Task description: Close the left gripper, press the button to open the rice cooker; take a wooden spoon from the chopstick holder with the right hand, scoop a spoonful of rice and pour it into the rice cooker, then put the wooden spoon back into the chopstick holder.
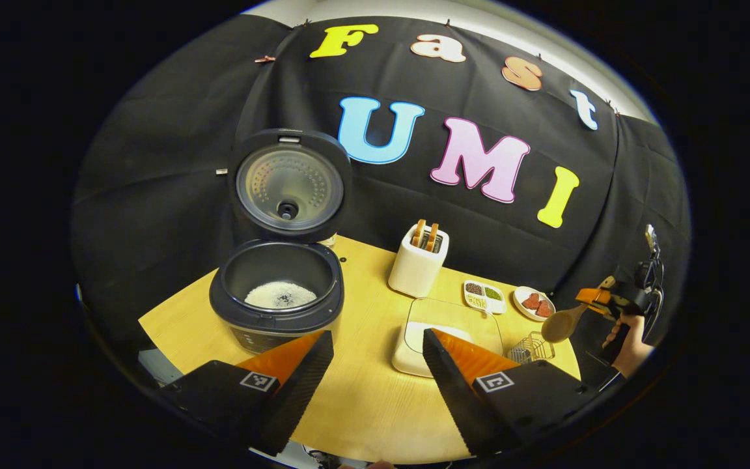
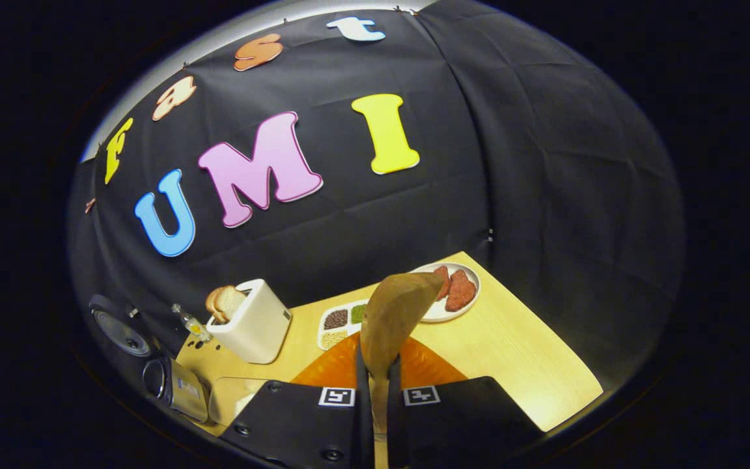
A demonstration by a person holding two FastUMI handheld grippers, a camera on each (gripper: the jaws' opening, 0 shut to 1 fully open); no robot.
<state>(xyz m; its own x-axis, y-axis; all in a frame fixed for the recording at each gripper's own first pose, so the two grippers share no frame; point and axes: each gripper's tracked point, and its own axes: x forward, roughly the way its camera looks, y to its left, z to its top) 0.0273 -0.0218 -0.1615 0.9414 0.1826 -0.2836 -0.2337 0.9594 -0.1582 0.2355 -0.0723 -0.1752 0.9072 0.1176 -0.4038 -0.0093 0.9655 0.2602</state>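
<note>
A: Where's your spoon (image 2: 396,311)?
B: Clamped in your right gripper (image 2: 379,384), both fingers pressed on its handle, bowl forward and looking bare, held up off to the right of the table (image 1: 362,404).
A: And the cooker (image 1: 277,296)?
B: Lid up, rice already in the pot, so you've likely done the button press and the pour. Your left gripper (image 1: 375,365) hangs with its fingers apart, holding nothing.
A: What's left?
B: Returning the spoon to its holder (image 1: 531,348), I'd judge.

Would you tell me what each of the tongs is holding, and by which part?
The right tongs grip the wooden spoon by its handle; the left tongs hold nothing.
</note>
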